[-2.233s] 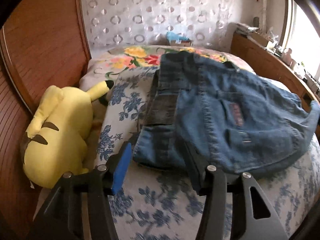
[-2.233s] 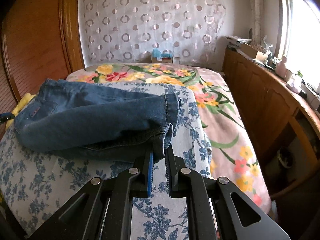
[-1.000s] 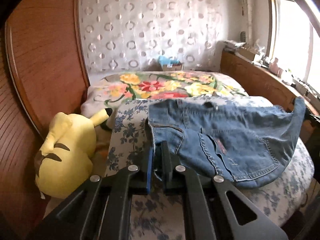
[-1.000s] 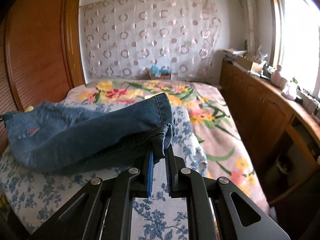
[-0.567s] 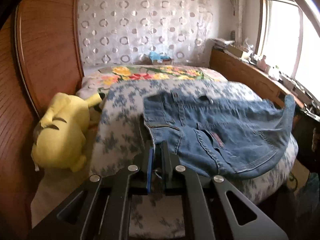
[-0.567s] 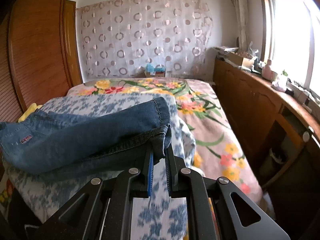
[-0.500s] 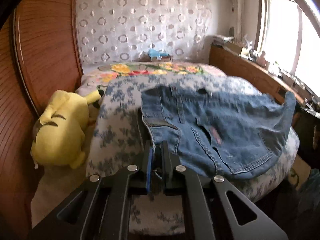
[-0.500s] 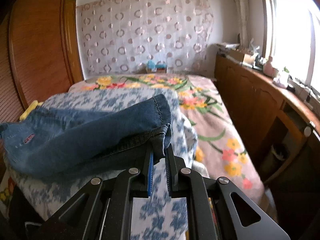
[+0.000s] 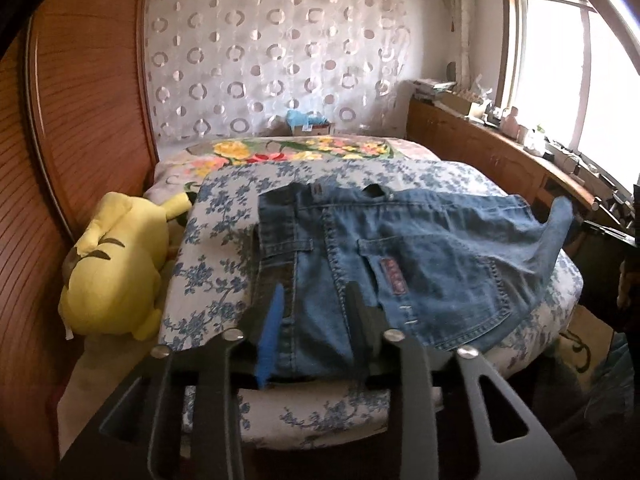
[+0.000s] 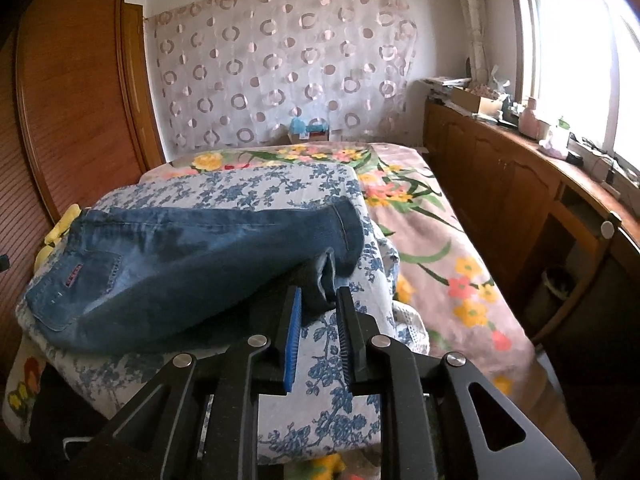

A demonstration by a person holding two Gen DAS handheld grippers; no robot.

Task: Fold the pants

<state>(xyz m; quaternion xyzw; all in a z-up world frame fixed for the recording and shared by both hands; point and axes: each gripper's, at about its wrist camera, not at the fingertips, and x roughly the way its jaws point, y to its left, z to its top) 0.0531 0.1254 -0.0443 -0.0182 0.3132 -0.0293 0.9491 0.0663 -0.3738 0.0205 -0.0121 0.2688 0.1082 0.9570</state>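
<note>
The blue jeans [image 9: 420,248] lie folded lengthwise on a blue-flowered cloth [image 9: 216,248] on the bed, back pocket up. My left gripper [image 9: 315,288] is at the waistband end. Its jaws are opening, with the denim lying slack between the blue pad and the black finger. In the right wrist view the jeans [image 10: 180,256] stretch away to the left. My right gripper [image 10: 319,292] is at the leg hem, also opening, and the hem edge still sags between its pads.
A yellow plush toy [image 9: 116,264] lies left of the cloth against a wooden panel [image 9: 80,100]. A flowered bedspread [image 10: 432,248] covers the rest of the bed. A wooden cabinet [image 10: 500,168] with clutter under the window runs along the right.
Both grippers drew back with the jeans toward the bed's near edge. Both sets of jaws, shut on waistband and hem before, have now parted, and the denim rests on the cloth.
</note>
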